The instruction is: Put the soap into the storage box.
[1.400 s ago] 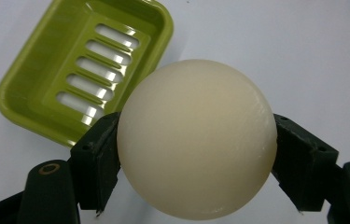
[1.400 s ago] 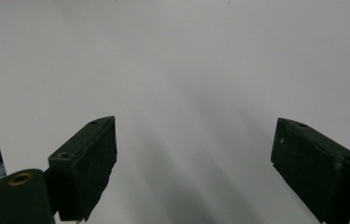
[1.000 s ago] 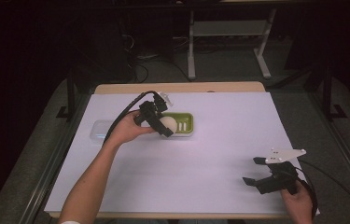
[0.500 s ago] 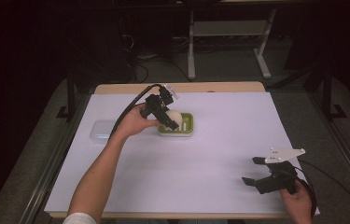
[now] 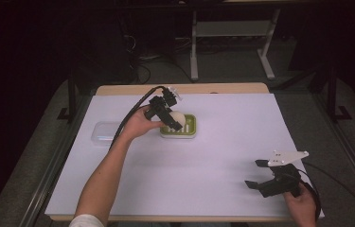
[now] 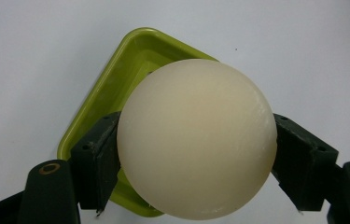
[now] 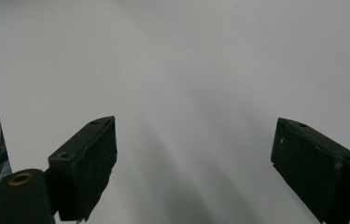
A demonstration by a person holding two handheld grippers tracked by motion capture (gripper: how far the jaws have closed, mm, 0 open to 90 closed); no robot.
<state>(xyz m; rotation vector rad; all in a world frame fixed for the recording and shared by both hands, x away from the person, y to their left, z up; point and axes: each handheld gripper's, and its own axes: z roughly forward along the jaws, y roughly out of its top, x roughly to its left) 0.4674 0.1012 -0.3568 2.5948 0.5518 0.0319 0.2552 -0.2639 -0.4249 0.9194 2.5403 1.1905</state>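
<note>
A cream ball is clamped between the two black jaws of my left gripper, held just above a small green tray at the table's far middle. In the left gripper view the ball hides most of the tray below it. The ball looks small and pale from above. My right gripper rests near the front right edge, jaws wide apart with nothing between them; its view looks onto bare white table.
A clear plastic lid or box lies left of the green tray. The white sheet covers the table top. Dark floor, cables and a metal stand lie beyond the far edge.
My left gripper has lifted and tilted the ball slightly back over the green tray. The right gripper has stayed where it was.
</note>
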